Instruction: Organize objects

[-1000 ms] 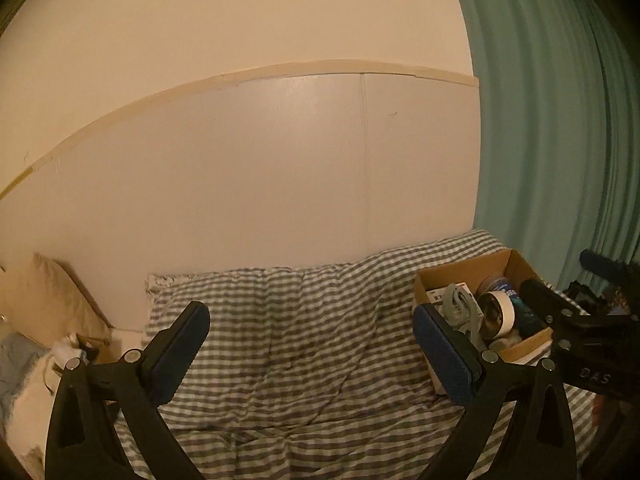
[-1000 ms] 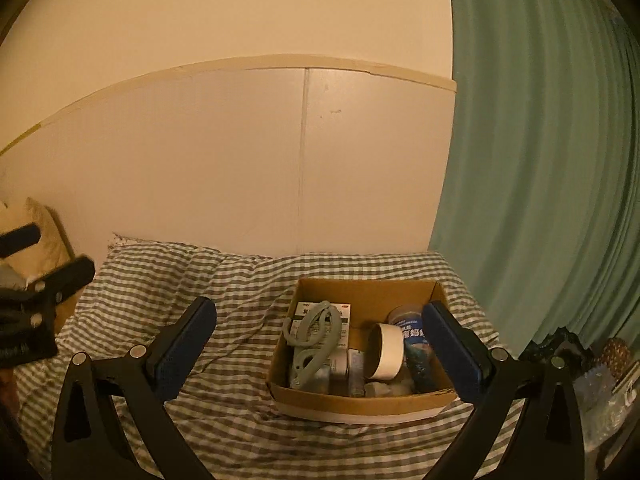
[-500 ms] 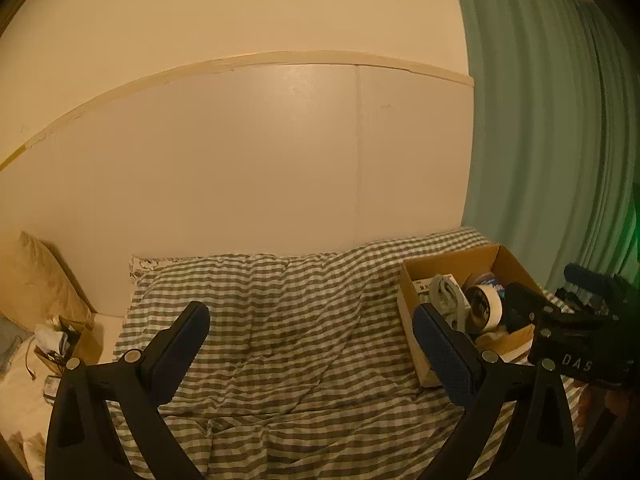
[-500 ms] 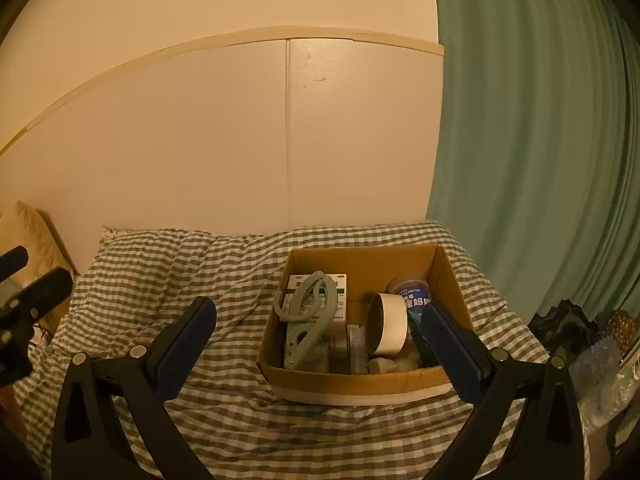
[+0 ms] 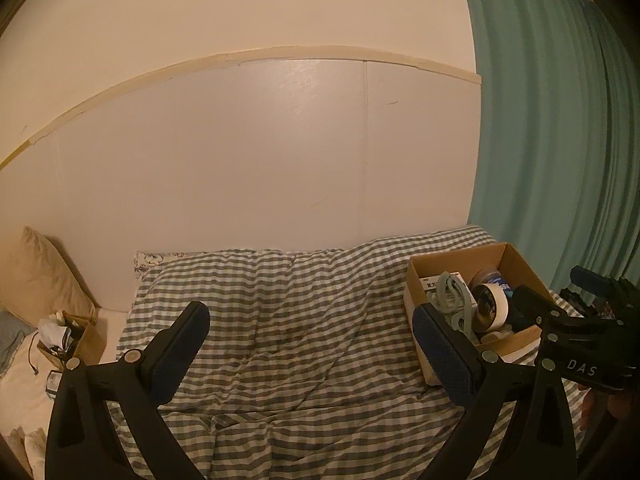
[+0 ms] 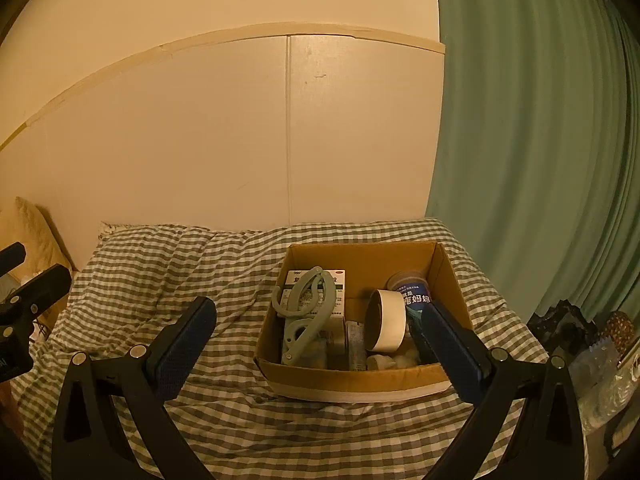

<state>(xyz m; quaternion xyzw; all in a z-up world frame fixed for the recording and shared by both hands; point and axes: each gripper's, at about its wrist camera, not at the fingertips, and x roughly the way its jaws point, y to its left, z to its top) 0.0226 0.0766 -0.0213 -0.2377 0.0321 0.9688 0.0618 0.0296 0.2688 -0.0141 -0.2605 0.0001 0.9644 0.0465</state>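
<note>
An open cardboard box (image 6: 352,376) rests on the checked bedcover (image 6: 192,272). It holds a pale green folding hanger (image 6: 308,312), a white printed carton (image 6: 320,280), a white tape roll (image 6: 388,320) and a blue-labelled jar (image 6: 412,290). My right gripper (image 6: 316,344) is open in front of the box, its right finger over the box's near right corner. My left gripper (image 5: 308,350) is open over the bare cover, left of the box (image 5: 520,264). The right gripper's body (image 5: 588,344) shows at the left wrist view's right edge.
A panelled wall (image 6: 280,140) backs the bed and a green curtain (image 6: 540,140) hangs at the right. A pillow (image 5: 36,276) and a small box of clutter (image 5: 64,336) lie at the left. Bags and dark items (image 6: 580,332) sit right of the bed.
Both grippers have shifted slightly; the cardboard box sits lower and nearer in the right wrist view than a second ago. Both stay open and empty.
</note>
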